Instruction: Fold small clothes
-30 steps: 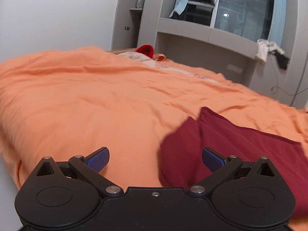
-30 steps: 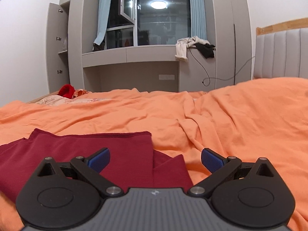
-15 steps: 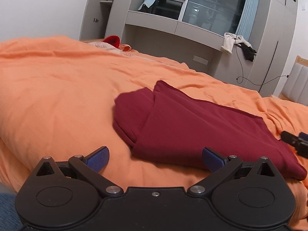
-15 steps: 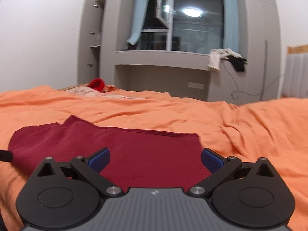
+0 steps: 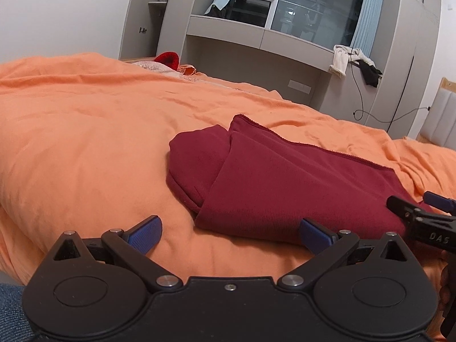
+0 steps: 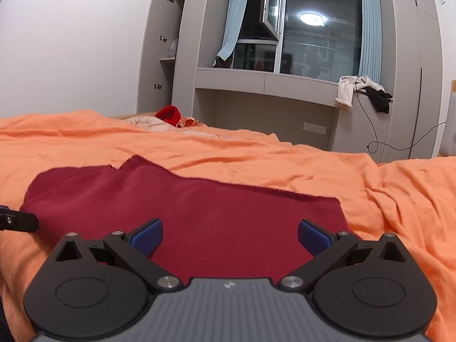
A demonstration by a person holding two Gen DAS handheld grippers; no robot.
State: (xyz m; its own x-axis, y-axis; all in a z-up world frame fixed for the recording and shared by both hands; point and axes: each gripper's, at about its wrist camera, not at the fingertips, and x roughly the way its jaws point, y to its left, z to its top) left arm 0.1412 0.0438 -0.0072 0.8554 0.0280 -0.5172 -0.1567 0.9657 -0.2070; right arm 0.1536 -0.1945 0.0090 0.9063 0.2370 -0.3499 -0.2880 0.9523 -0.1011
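Dark red garment [image 5: 285,182] lies flat on the orange bedspread [image 5: 85,131], already partly folded: a sleeve or side panel tucked under at its left end, top layer laid over it, so it reads as a rough rectangle. My left gripper [image 5: 229,232] is spread wide, holding nothing, low over the bed at the garment's near left corner, fold edge between the pads, probably lined up to pinch that edge for the next fold. My right gripper [image 6: 229,235] is also spread and empty, hovering over the garment's near middle-right part, likely placed to take the near hem so both ends lift together. The two grippers sit close, each visible at the edge of the other's view. Can't tell whether either pad touches the cloth. Red item [image 6: 169,114] at far bed edge isn't involved.
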